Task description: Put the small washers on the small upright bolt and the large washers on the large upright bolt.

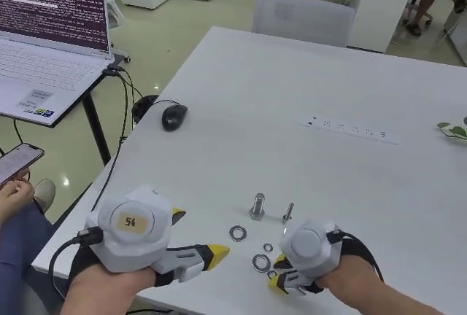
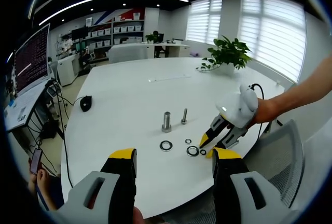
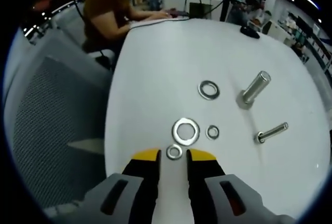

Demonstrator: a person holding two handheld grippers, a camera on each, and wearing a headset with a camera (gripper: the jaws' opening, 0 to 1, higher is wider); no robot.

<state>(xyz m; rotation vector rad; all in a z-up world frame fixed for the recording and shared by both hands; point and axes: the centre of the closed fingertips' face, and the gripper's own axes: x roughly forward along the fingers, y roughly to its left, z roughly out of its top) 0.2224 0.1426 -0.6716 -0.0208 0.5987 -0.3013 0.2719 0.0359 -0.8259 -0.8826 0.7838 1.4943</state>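
white worktable [image 1: 292, 82] in an open office, with a laptop [image 1: 51, 45] on a side stand to its left. a black mouse [image 1: 174, 117] and a power strip [image 1: 349, 129] lie further up the top. from my remote seat i see the large bolt [image 1: 257, 206] and the small bolt [image 1: 288, 213] standing upright, heads down, just beside each other near the front of the table.

four washers lie flat on the table in front of them. the far large washer [image 1: 238, 233] is off to the left and the near large washer [image 1: 261, 262] is closer to me. the loose small washer [image 1: 268, 247] lies between the near large washer and the bolts, and the last small washer [image 3: 174, 152] is right at my right gripper [image 3: 174, 156].

in the right gripper view the jaws are set narrow, with the yellow tips low over the table and the last small washer lying between them. a sliver of table shows on either side of it, so it is not pinched. the near large washer sits just past it.

my left gripper [image 2: 175, 156] hovers over the front of the table, left of the washers, with its jaws wide apart and empty. its view looks across the washers to the bolts, with the right gripper off to the right. a potted plant [image 2: 225, 55] stands at the table's far side.
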